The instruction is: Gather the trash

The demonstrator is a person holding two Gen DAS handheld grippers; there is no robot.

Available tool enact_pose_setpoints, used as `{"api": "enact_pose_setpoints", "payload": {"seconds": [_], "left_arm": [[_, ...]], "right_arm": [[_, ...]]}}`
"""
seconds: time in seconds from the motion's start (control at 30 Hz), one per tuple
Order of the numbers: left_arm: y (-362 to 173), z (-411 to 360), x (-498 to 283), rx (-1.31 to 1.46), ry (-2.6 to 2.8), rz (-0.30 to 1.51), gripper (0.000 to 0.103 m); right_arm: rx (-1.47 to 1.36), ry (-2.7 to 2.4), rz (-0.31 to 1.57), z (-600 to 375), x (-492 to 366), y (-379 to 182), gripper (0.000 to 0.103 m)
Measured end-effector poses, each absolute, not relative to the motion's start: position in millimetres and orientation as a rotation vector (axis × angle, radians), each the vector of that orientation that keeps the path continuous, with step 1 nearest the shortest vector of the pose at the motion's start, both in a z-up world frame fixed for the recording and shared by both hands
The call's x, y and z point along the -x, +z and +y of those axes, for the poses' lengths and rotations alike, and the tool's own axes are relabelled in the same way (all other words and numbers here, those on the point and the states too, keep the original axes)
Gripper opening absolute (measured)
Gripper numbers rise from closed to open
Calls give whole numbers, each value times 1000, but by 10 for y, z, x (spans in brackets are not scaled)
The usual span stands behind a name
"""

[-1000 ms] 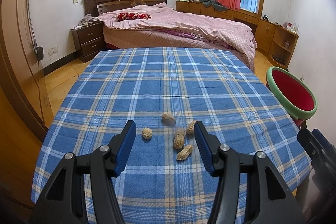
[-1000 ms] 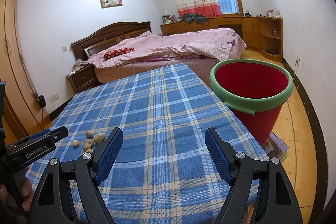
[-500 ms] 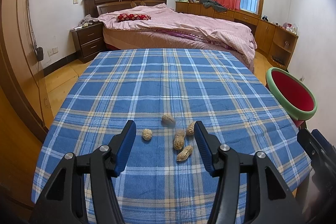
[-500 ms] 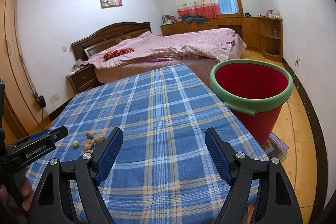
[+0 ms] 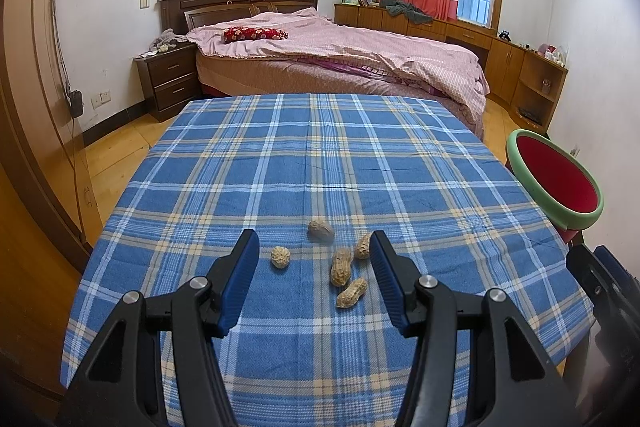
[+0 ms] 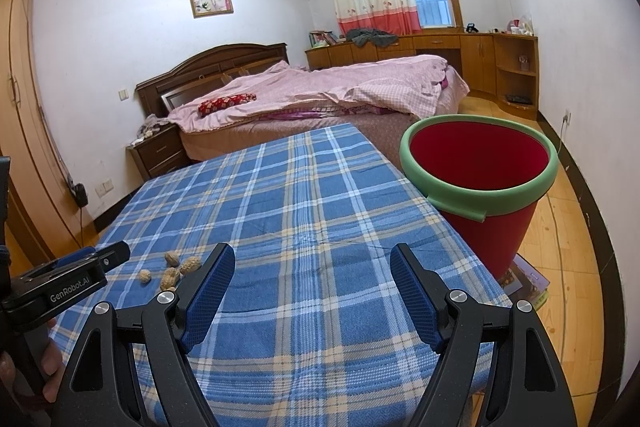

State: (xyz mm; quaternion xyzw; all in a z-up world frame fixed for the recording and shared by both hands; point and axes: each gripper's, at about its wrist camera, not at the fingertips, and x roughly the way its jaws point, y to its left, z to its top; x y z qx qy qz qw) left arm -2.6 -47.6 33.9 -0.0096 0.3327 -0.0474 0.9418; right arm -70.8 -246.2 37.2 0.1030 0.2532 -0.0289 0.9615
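Observation:
Several peanut shells [image 5: 341, 266] lie in a small cluster on the blue plaid tablecloth [image 5: 320, 167]; they also show in the right wrist view [image 6: 172, 269]. My left gripper [image 5: 314, 251] is open and empty, hovering just short of the shells, which sit between its fingers. My right gripper [image 6: 312, 263] is open and empty over the table's right part. A red bin with a green rim [image 6: 480, 183] stands just past the table's right edge, also in the left wrist view [image 5: 556, 183].
A bed with pink bedding [image 5: 340, 55] stands beyond the table's far end. A nightstand [image 5: 168, 79] is at far left, wooden cabinets [image 6: 460, 55] along the far wall. Books [image 6: 528, 281] lie on the floor by the bin.

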Motion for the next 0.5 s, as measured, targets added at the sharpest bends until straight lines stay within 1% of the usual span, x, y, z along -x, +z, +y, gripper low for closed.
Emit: {"api": "enact_pose_setpoints", "payload": {"seconds": [0.5], "left_arm": [[379, -478, 10, 21, -96, 668, 57]], "right_arm": [[-211, -59, 509, -2444, 713, 389, 81]]}}
